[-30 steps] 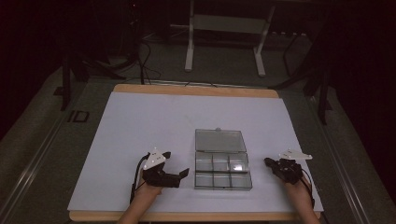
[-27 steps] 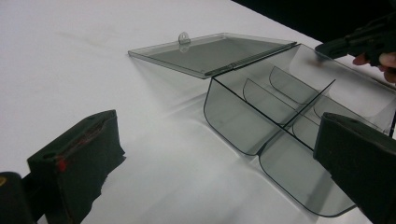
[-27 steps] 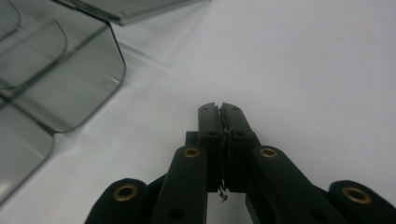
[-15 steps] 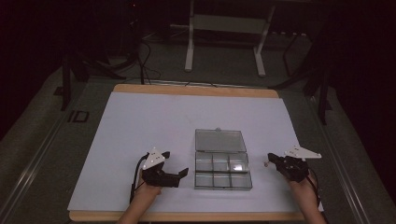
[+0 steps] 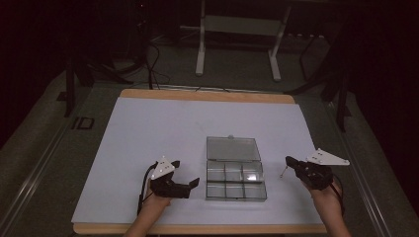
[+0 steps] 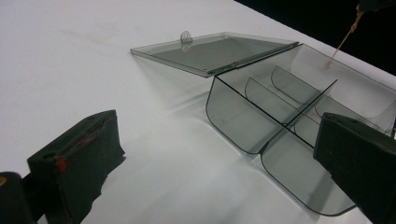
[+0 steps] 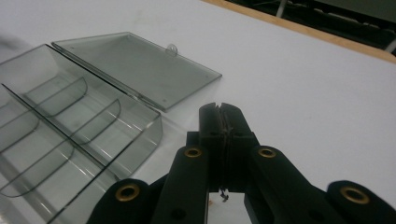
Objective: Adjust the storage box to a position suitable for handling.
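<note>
A clear plastic compartment box [image 5: 236, 181] lies open on the white table, its lid [image 5: 232, 148] flat behind it. My left gripper [image 5: 185, 173] rests just left of the box, open, with nothing between its fingers. In the left gripper view the box [image 6: 261, 116] sits ahead between the wide-apart jaws of my left gripper [image 6: 219, 126]. My right gripper [image 5: 289, 161] hovers right of the box, shut on a thin tan stick [image 5: 283, 171] that hangs from its tip above the table. That stick [image 6: 343, 39] dangles over the box's far side. The right gripper [image 7: 219, 109] has its jaws pressed together.
The white sheet [image 5: 163, 128] covers a wooden table top whose edge [image 5: 207, 95] shows at the back. Beyond it stand a metal frame's legs [image 5: 200, 54] and cables on a dark floor. The box's compartments look empty.
My right gripper has risen from the table with the stick hanging from its tip. The left gripper and the box have stayed put.
</note>
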A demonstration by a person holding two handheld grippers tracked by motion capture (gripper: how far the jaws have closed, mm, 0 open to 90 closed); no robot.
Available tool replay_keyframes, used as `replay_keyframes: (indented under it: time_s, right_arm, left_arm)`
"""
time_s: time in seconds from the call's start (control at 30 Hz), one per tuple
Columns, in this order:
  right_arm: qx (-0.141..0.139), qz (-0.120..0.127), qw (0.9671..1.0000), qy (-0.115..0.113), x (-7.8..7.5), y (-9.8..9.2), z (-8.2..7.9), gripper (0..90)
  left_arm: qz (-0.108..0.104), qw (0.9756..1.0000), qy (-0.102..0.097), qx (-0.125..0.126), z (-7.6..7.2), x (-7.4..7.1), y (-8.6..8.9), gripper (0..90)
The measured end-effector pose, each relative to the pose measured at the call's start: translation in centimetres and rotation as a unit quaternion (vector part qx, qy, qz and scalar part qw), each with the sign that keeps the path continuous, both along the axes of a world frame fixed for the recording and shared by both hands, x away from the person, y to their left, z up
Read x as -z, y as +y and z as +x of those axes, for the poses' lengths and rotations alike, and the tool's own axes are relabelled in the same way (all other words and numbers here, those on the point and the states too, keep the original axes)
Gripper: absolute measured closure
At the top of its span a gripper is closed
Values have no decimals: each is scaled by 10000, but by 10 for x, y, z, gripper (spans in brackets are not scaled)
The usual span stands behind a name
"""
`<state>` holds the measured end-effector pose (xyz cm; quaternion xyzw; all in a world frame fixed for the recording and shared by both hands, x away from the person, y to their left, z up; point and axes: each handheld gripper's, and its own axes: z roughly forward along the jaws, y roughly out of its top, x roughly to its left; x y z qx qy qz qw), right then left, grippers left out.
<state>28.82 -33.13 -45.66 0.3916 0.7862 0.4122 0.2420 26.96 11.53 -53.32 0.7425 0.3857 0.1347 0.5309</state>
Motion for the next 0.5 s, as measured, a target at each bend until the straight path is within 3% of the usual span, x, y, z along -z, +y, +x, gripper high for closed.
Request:
replay_keyframes:
  time_s: [0.5]
  right_arm:
    - [-158, 56, 9993, -336, -32, 7, -8, 890]
  left_arm:
    - [-10, 10000, 8, -6, 0, 0, 0, 13]
